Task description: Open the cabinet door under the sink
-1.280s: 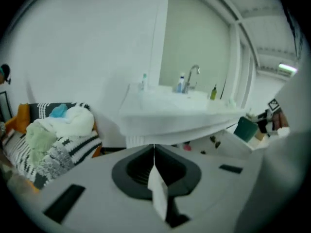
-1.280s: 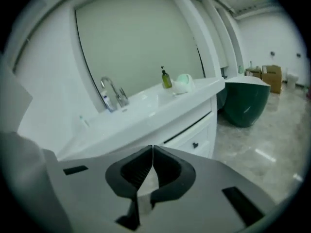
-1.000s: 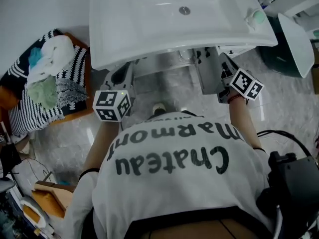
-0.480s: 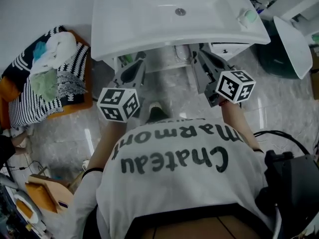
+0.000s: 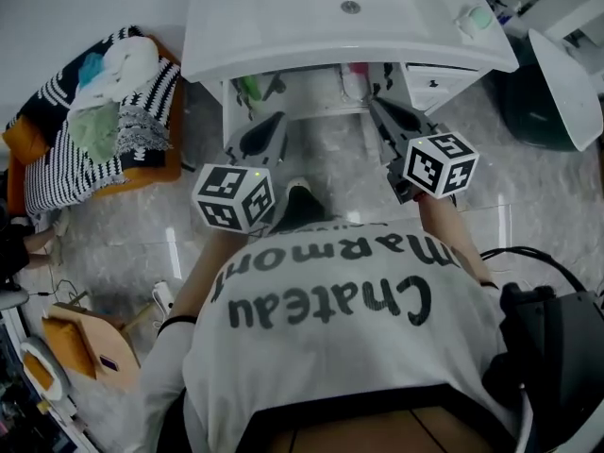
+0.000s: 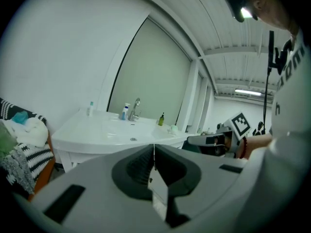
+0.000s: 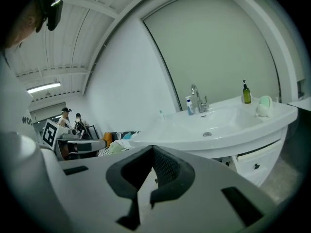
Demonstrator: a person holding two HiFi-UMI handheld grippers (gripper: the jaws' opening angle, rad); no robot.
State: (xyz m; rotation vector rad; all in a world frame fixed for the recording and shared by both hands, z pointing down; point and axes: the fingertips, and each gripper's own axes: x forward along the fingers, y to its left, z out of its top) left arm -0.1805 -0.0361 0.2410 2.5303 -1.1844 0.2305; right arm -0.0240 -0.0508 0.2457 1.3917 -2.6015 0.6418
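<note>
A: Door open yet?
B: Looks done, I'd judge. The cabinet (image 5: pixel 326 97) under the sink (image 5: pixel 283 17), straight ahead of the person, shows its inside and bottles (image 5: pixel 354 81). A door panel seems swung out at the left, but I can't be sure.
A: Claws?
B: Left gripper (image 6: pixel 154 154) pressed together, nothing in it. Right gripper (image 7: pixel 152 152) same, empty. Both hang near the opening, touching nothing.
A: Anything left?
B: Maybe swing wider.
A: Room?
B: Glossy marble-look floor (image 5: pixel 123 243), white wall, striped basket (image 5: pixel 47 192) of laundry left of the sink, faucet (image 7: pixel 198 100) and soap bottle (image 7: pixel 247 93) on top.
</note>
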